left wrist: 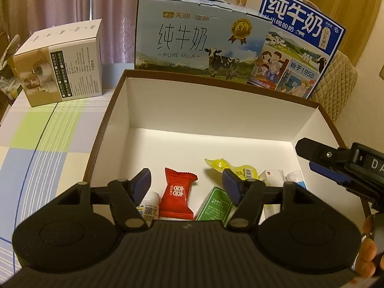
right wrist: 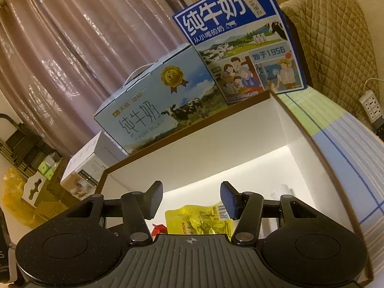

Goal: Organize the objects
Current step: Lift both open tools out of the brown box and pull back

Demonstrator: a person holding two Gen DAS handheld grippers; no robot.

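The left gripper [left wrist: 186,183] hung over the white box [left wrist: 211,117] with its jaws apart, holding nothing — the red candy [left wrist: 177,198] lay on the box floor beneath the gap. The right gripper [right wrist: 191,198] also stood parted and empty above the yellow packet [right wrist: 199,218].

Two milk cartons [left wrist: 201,40] [left wrist: 304,43], one open box [left wrist: 216,105], one red candy [left wrist: 177,194], one yellow packet [left wrist: 230,165], one white carton [left wrist: 60,64].

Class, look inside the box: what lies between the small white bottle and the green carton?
The red candy packet lies between the white bottle and green carton, shown in the left wrist view.
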